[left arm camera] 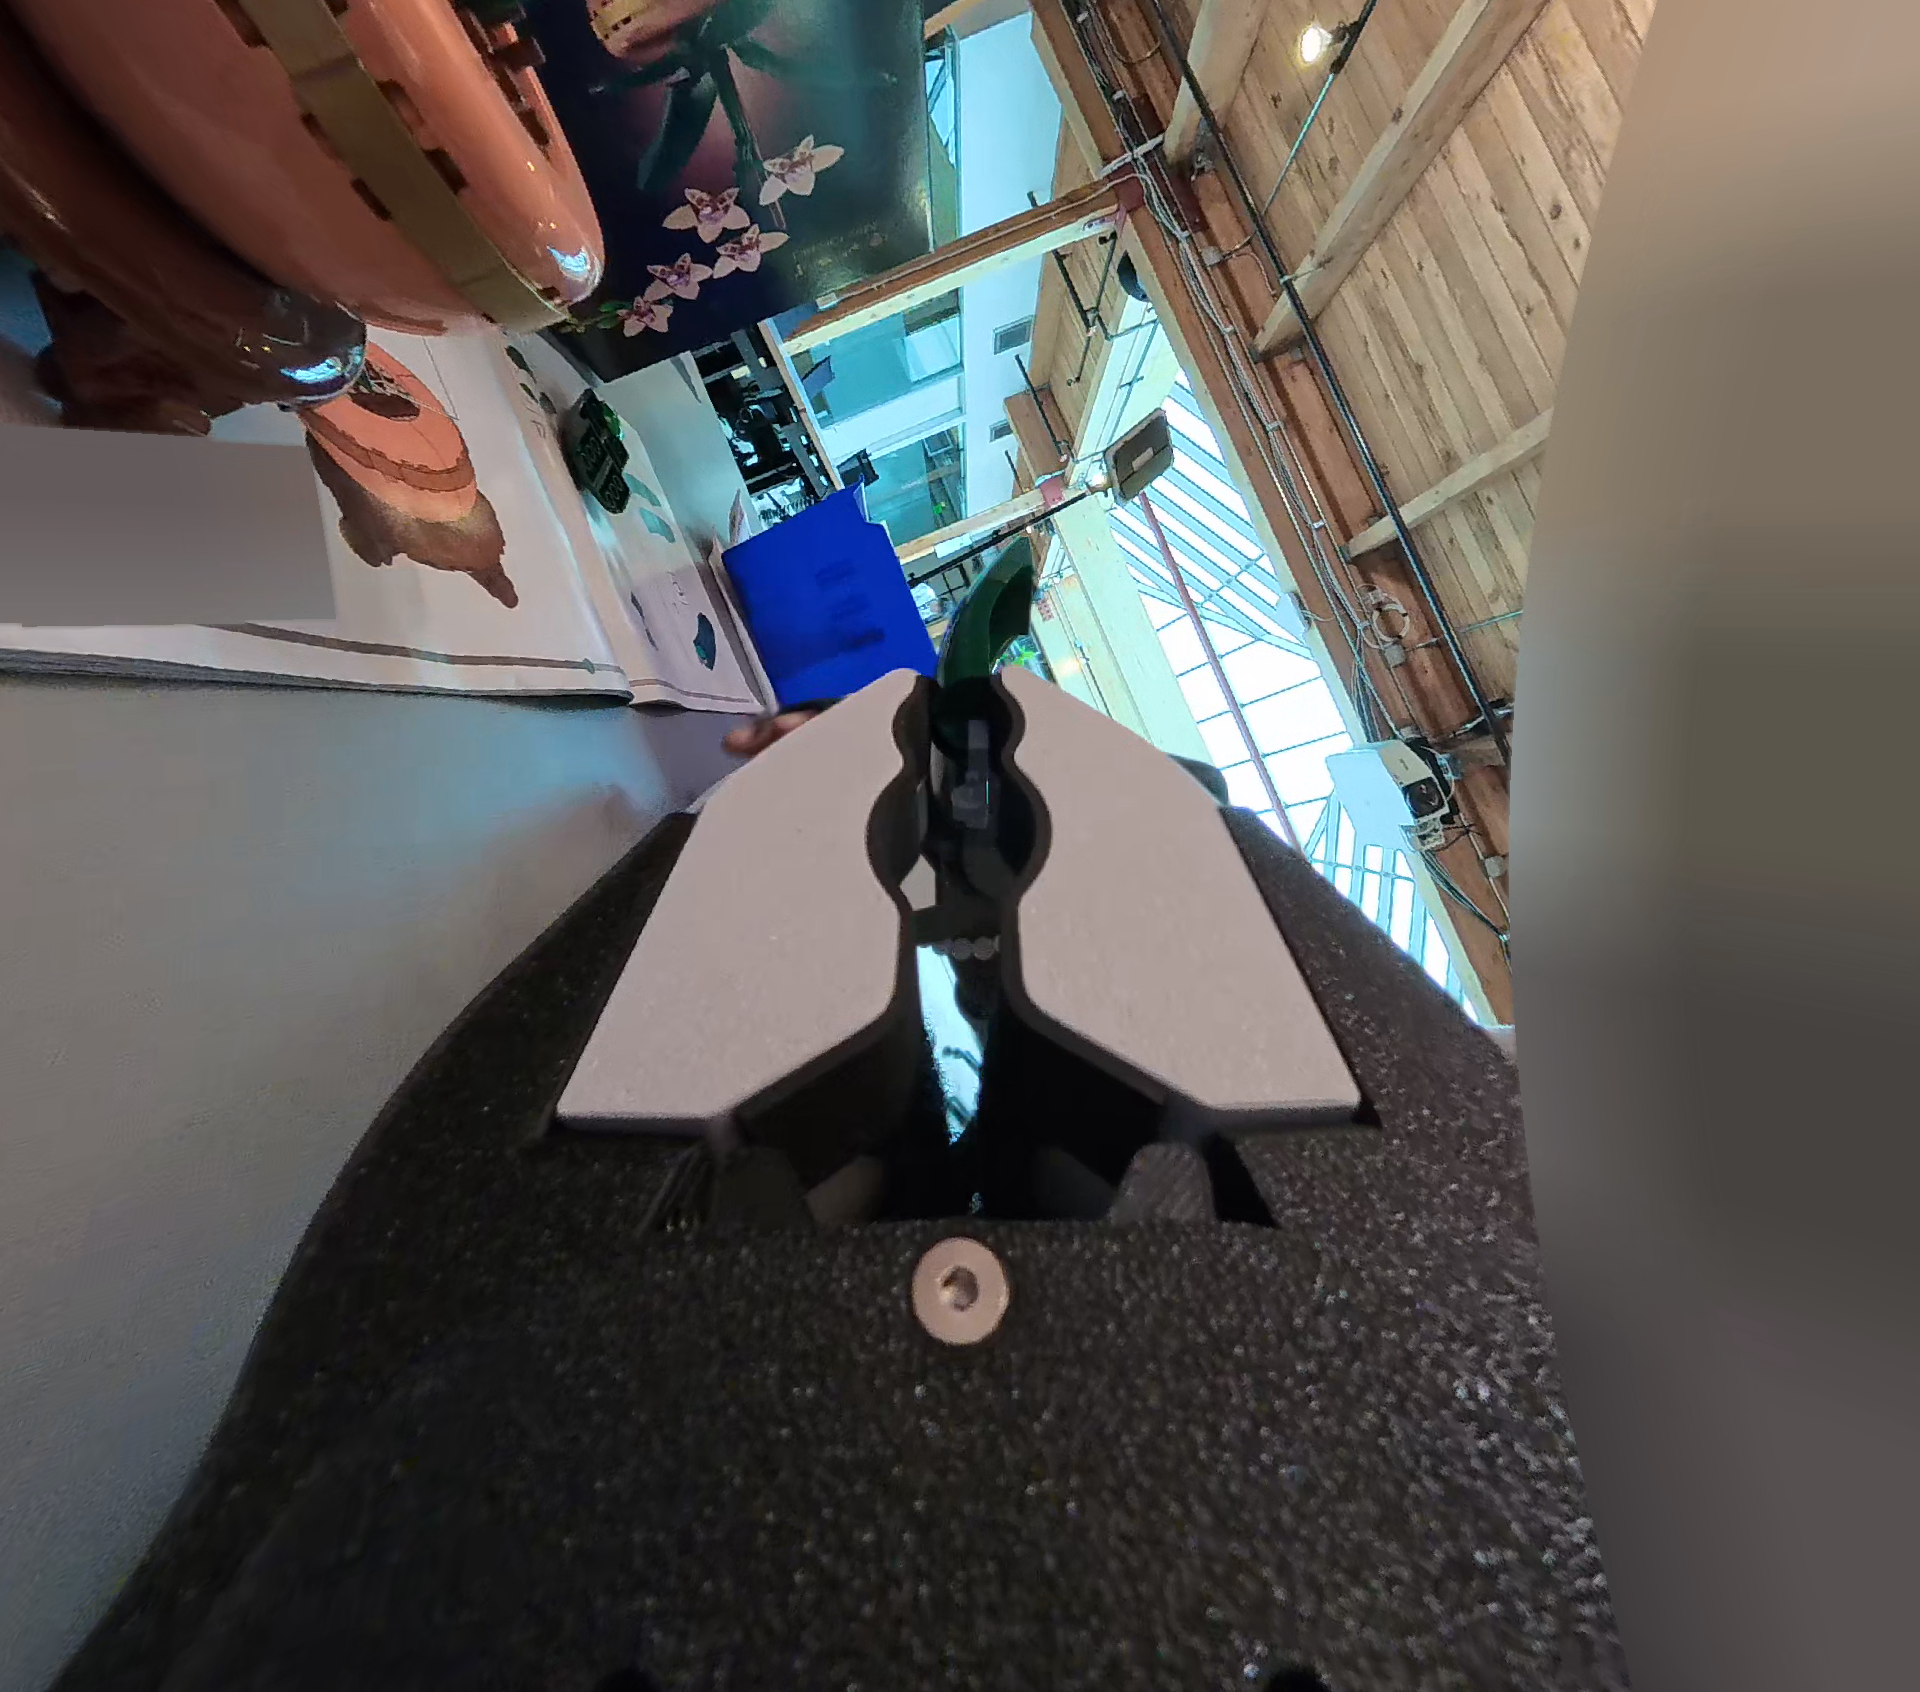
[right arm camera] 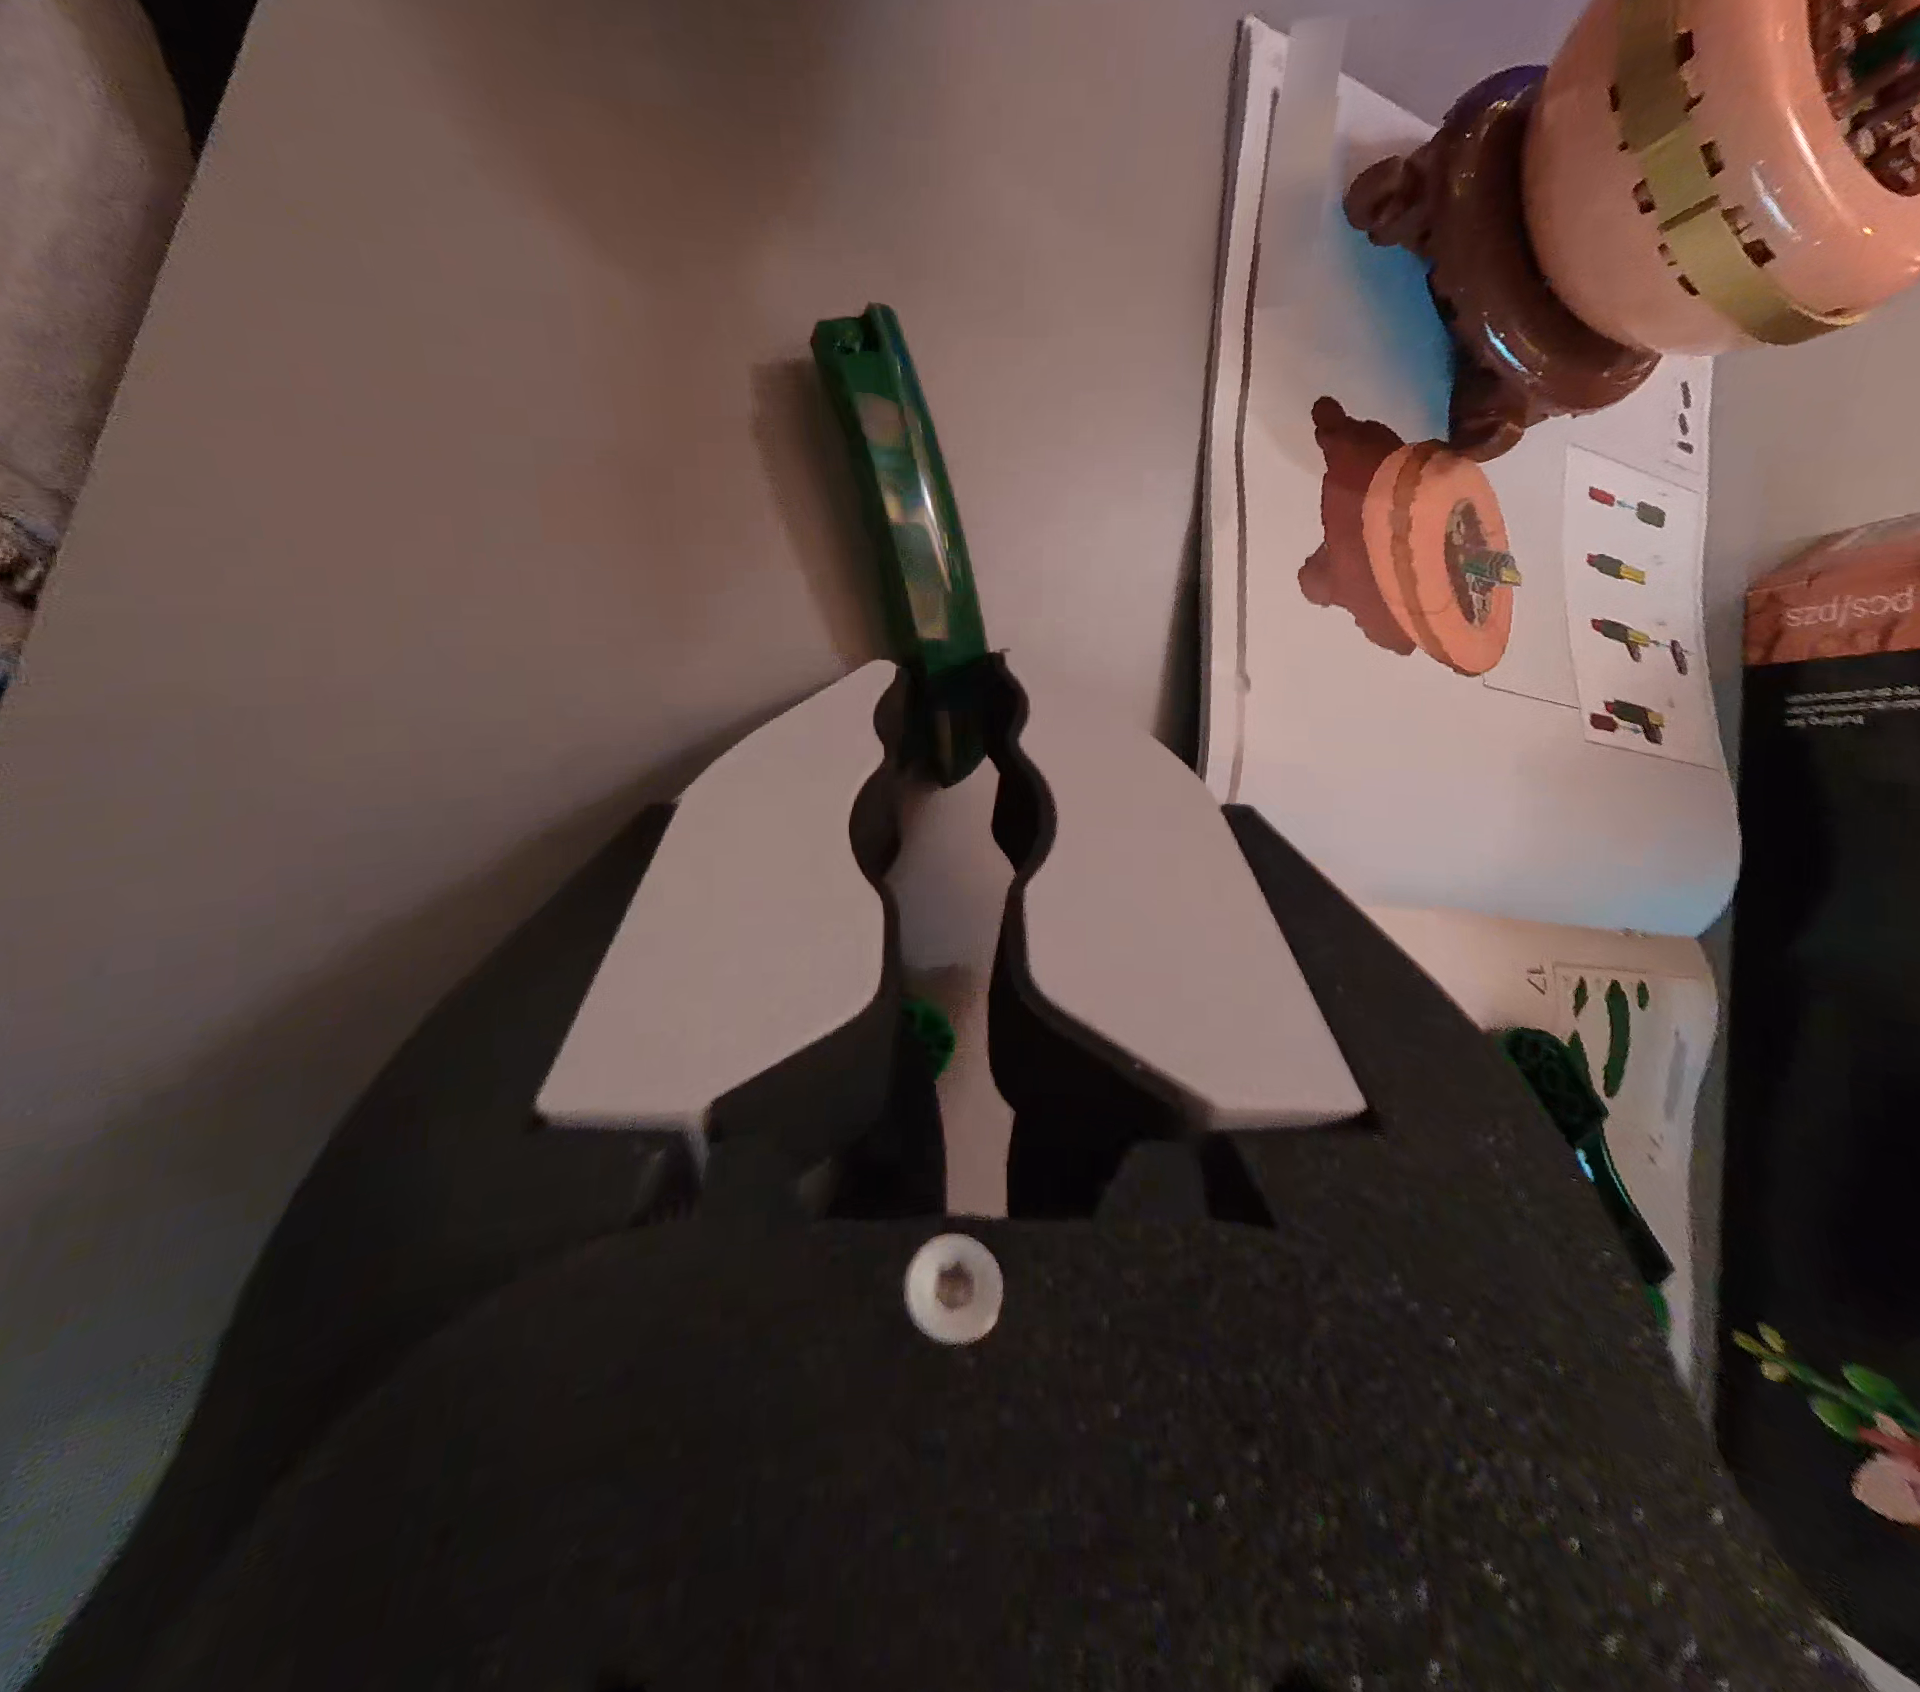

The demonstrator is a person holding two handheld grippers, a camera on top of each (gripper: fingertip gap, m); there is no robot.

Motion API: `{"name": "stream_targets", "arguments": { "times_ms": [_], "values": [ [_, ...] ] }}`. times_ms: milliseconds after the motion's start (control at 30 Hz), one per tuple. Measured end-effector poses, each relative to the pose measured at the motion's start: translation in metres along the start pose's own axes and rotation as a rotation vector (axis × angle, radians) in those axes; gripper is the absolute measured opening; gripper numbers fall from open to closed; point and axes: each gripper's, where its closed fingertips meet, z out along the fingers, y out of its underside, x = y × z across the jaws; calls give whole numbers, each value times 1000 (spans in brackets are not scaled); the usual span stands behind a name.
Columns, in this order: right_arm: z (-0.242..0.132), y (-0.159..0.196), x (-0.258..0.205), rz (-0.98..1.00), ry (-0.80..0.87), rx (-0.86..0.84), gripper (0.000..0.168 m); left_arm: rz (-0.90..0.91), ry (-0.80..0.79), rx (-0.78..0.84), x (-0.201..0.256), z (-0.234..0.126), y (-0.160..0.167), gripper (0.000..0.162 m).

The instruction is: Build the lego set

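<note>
My left gripper (left arm camera: 961, 692) is shut on a dark green leaf piece (left arm camera: 987, 614) with a small dark part between the fingers, held up in the air beside the table. The pink and brown pot model (left arm camera: 312, 32) looms close at the upper left. My right gripper (right arm camera: 951, 697) is shut on the base of a long curved green leaf piece (right arm camera: 904, 499), which points away over the grey table (right arm camera: 520, 292). The pot model (right arm camera: 1683, 156) stands on the open instruction booklet (right arm camera: 1351, 707) to the right.
The set's dark box (right arm camera: 1829, 1123) lies at the right edge; its picture side shows in the left wrist view (left arm camera: 727, 115). Loose green pieces (right arm camera: 1558, 1092) lie on the booklet page. A blue bin (left arm camera: 821, 603) stands beyond the booklet (left arm camera: 468, 582). Tip to tip, the grippers are about 12 centimeters apart.
</note>
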Motion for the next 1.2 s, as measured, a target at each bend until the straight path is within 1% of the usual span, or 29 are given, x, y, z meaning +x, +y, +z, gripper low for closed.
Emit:
{"name": "stream_targets", "arguments": {
  "times_ms": [33, 67, 100, 167, 200, 233, 267, 300, 333, 367, 433, 467, 500, 533, 600, 667, 733, 800, 833, 867, 900, 933, 1000, 1067, 1133, 1167, 1200],
  "values": [
    [2, -1, 1, 38, -24, 2, 12, 1, 4, 2, 0, -1, -1, 8],
    [2, -1, 1, 123, -74, -9, 12, 6, 6, 4, 1, -2, -1, 9],
    [-1, -4, -2, 244, -167, -16, 10, 17, 7, 5, 2, -3, -2, 9],
    [-14, -18, -11, 583, -421, -8, 0, 50, 9, 8, 4, -6, -4, 8],
    [-23, -25, -13, 764, -556, -17, 0, 64, 15, 11, 6, -7, -5, 8],
    [-32, -29, -13, 910, -667, -48, 0, 74, 24, 16, 8, -8, -6, 8],
    [-37, -25, -13, 979, -738, -114, 0, 79, 36, 22, 9, -9, -7, 8],
    [-36, -12, -8, 974, -716, -199, 0, 82, 49, 26, 10, -9, -8, 9],
    [-31, 3, 2, 933, -632, -269, 0, 85, 59, 29, 11, -9, -9, 9],
    [-29, 6, 12, 870, -586, -264, 6, 87, 64, 32, 10, -10, -10, 8],
    [-30, -10, 20, 659, -524, -115, 25, 91, 67, 36, 10, -13, -11, 8],
    [-31, -21, 18, 513, -471, -29, 36, 95, 68, 38, 10, -14, -11, 9],
    [-31, -29, 14, 374, -389, 36, 46, 104, 63, 39, 10, -16, -12, 9],
    [-30, -33, 6, 248, -319, 70, 52, 113, 57, 38, 8, -17, -12, 8],
    [-20, -31, -11, 24, -208, 53, 51, 125, 52, 37, 6, -18, -12, 8],
    [-8, -26, -23, -95, -151, 25, 47, 124, 62, 29, 7, -16, -11, 8],
    [1, -23, -27, -120, -129, 7, 42, 140, 63, 14, 9, -15, -7, 8],
    [4, -25, -24, -141, -92, 21, 32, 156, 67, 1, 11, -14, -3, 8],
    [6, -24, -25, -165, -96, 12, 19, 162, 71, -3, 12, -14, -1, 8],
    [8, -25, -23, -172, -87, 13, 15, 169, 74, -4, 13, -14, 0, 8],
    [9, -25, -21, -142, -100, 9, 15, 182, 75, -4, 14, -15, 1, 8],
    [8, -25, -23, -60, -147, 4, 14, 208, 66, -3, 14, -16, 1, 8],
    [4, -26, -25, 212, -321, -4, 14, 291, 45, 4, 13, -19, -2, 8],
    [-6, -33, -24, 588, -538, 16, 14, 382, 34, 7, 16, -22, -5, 8],
    [-25, -45, -24, 987, -848, -1, 14, 473, 17, -13, 18, -26, -6, 8],
    [-28, -45, -19, 1107, -911, -28, 14, 514, 20, -19, 20, -28, -6, 9],
    [-29, -40, -18, 1158, -954, -89, 14, 550, 39, -24, 24, -29, -5, 8]
  ]
}}
